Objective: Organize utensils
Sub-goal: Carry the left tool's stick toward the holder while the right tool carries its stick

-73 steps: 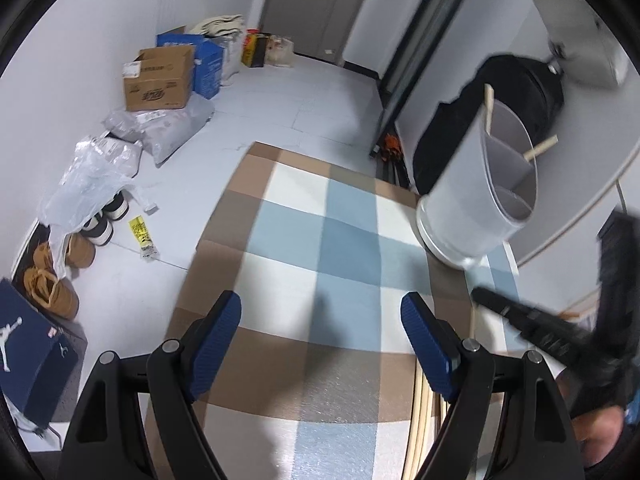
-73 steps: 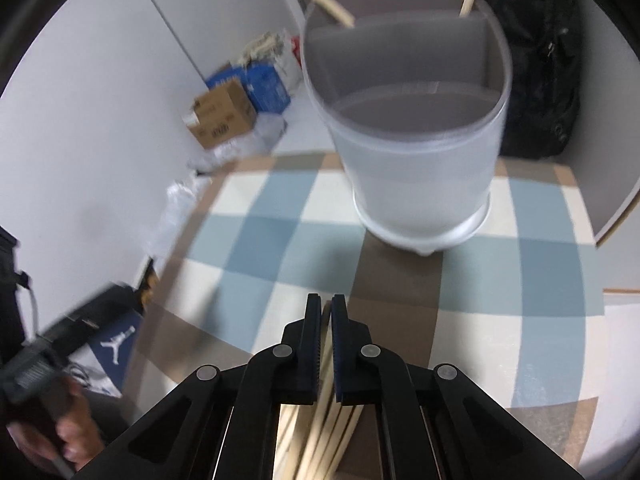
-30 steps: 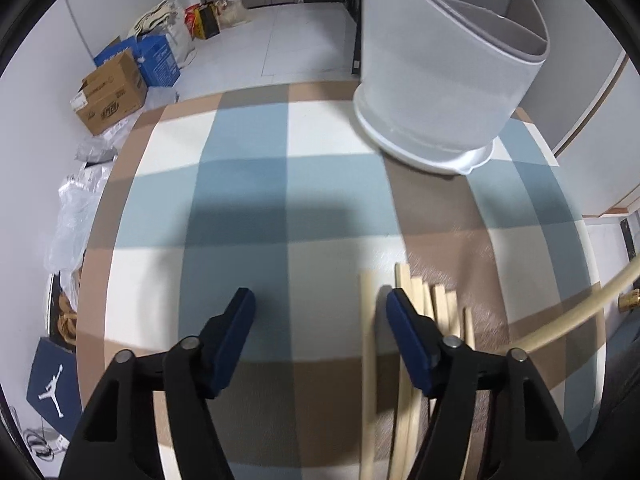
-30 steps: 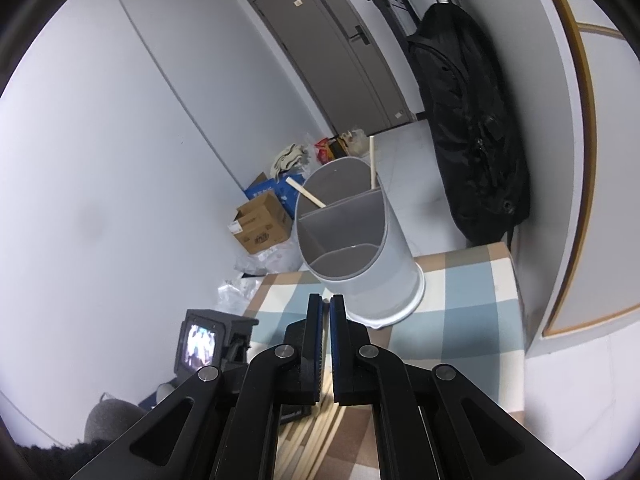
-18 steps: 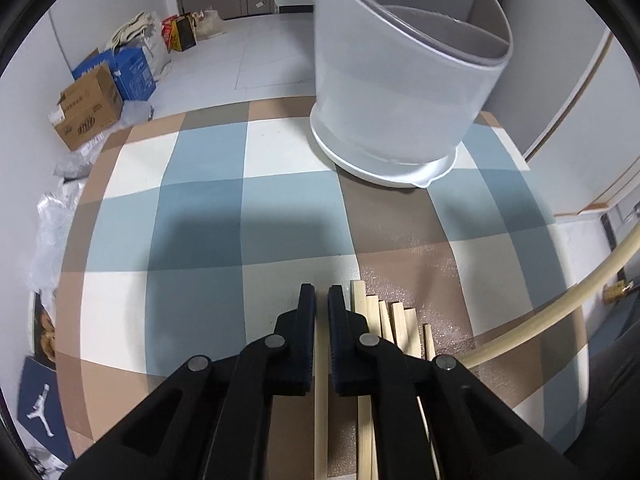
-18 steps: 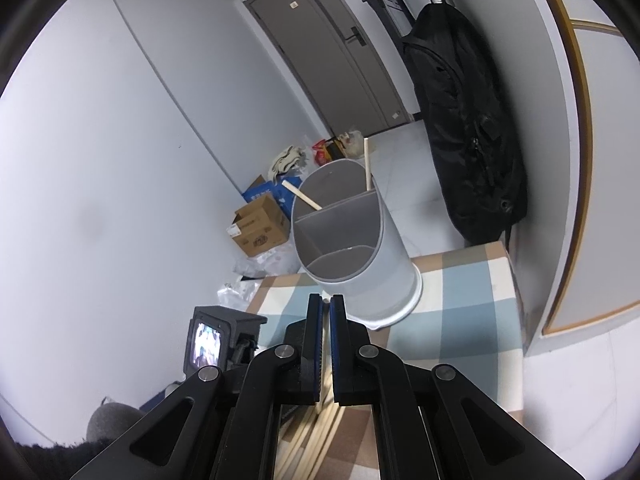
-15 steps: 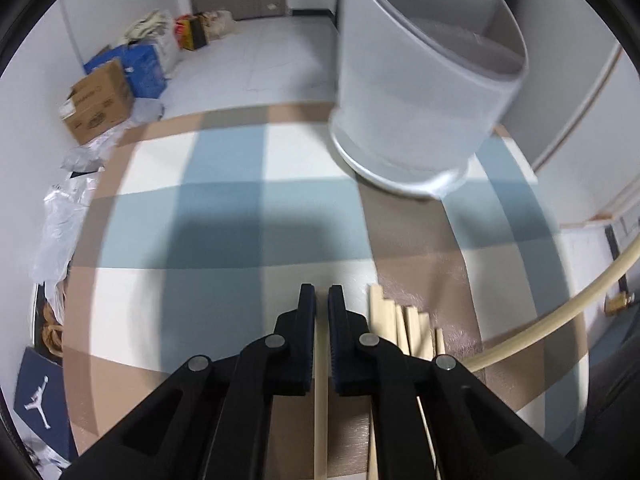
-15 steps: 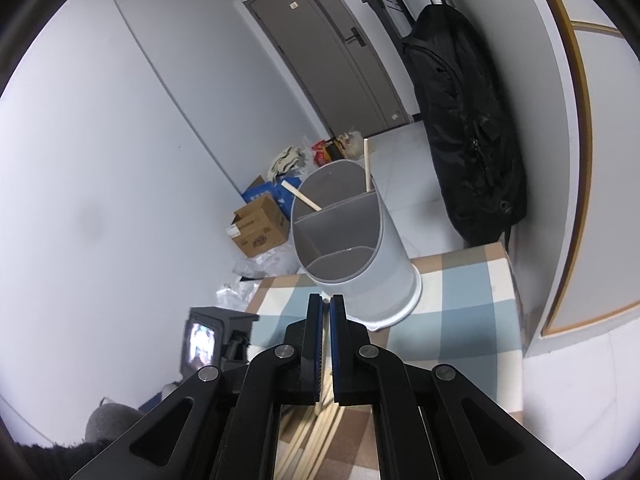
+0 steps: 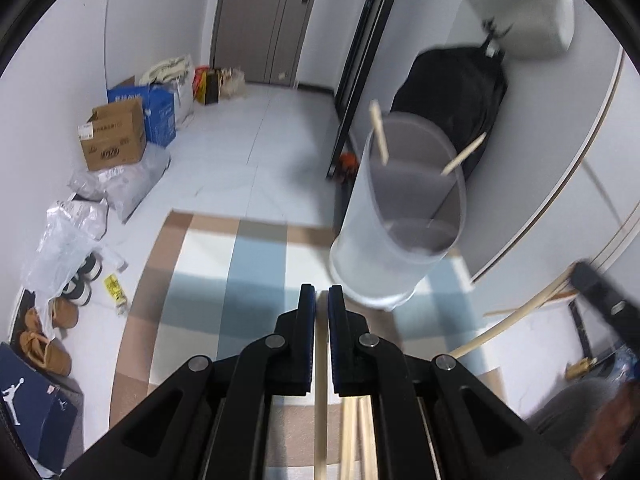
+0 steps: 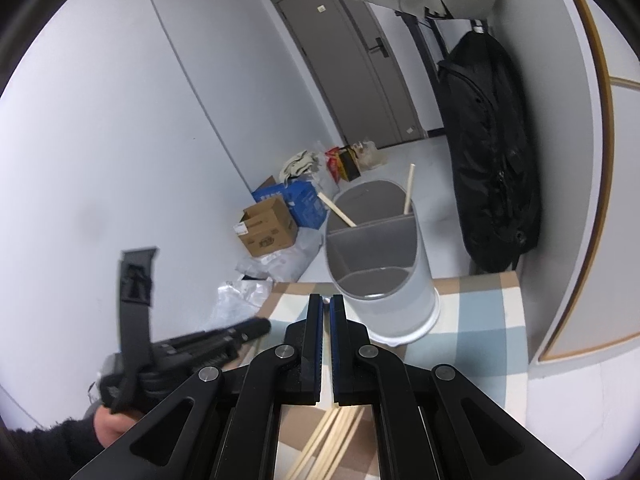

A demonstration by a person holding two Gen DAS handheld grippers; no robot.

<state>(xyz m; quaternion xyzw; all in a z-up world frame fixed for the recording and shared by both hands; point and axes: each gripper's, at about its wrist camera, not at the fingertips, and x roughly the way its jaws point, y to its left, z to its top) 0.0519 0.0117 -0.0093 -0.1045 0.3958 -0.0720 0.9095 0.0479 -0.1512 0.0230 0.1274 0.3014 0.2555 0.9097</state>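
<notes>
In the left wrist view my left gripper (image 9: 321,300) is shut on a pale wooden chopstick (image 9: 320,400), held up above the checked tablecloth (image 9: 200,320). More chopsticks (image 9: 356,432) lie on the cloth under it. Ahead and to the right stands the grey divided utensil holder (image 9: 380,248) with two chopsticks (image 9: 378,132) leaning in its far compartment. My right gripper (image 10: 326,304) is shut on another chopstick (image 9: 520,320), short of the holder (image 10: 384,280). The left gripper (image 10: 260,326) shows at the left of the right wrist view, with a hand around its handle.
The table ends just behind the holder. On the floor beyond are a cardboard box (image 9: 114,140), plastic bags (image 9: 120,188), shoes (image 9: 80,276) and a blue shoe box (image 9: 28,408). A black bag (image 10: 492,152) hangs against the wall at the right.
My left gripper has closed on one chopstick from the pile and risen off the table with it, tilting up toward the holder. The right gripper stays shut and has barely shifted.
</notes>
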